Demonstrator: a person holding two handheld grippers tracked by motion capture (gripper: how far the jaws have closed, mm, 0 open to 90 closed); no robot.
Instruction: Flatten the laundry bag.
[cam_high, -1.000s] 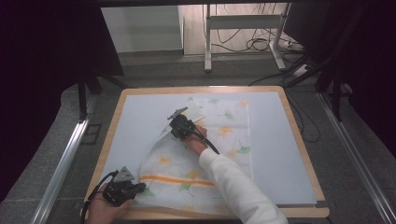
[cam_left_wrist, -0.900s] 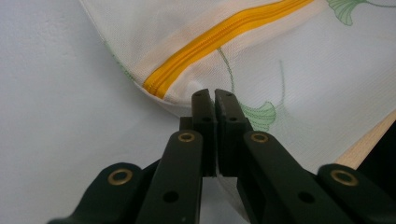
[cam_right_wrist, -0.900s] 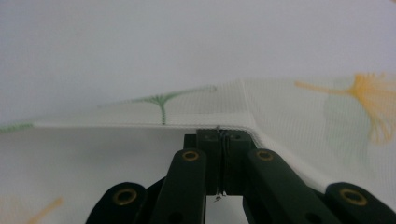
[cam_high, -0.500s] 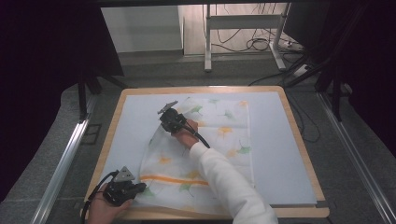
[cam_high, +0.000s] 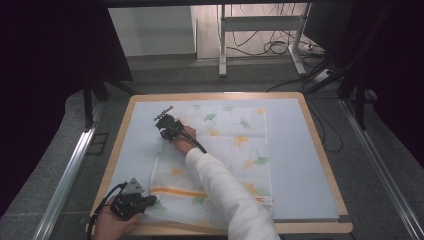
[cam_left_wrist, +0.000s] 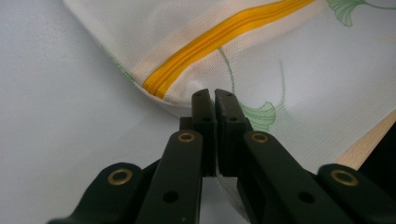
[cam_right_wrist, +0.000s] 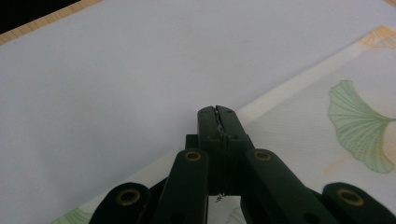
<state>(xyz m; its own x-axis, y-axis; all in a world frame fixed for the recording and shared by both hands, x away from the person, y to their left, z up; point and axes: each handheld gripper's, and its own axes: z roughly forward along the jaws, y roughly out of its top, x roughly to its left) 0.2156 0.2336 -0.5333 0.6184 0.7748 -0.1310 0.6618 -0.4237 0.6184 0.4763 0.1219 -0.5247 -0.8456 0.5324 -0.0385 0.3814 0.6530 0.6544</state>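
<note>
Both grippers' jaws pinch the leaf-print zipper bag (cam_high: 230, 150), left gripper (cam_high: 145, 201) near, right gripper (cam_high: 161, 120) far.

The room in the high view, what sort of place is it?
Probably a lab or recording workshop: a wood-rimmed work table holds a leaf-print zippered mesh bag, loose cables trail across the floor, and dark curtains flank the bench.

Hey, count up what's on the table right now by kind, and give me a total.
White mesh laundry bag with leaf print and orange zipper: 1
Black two-jaw tool: 2, the left tool and the right tool
Pale blue mat covering the wooden table: 1
Total: 4
</note>
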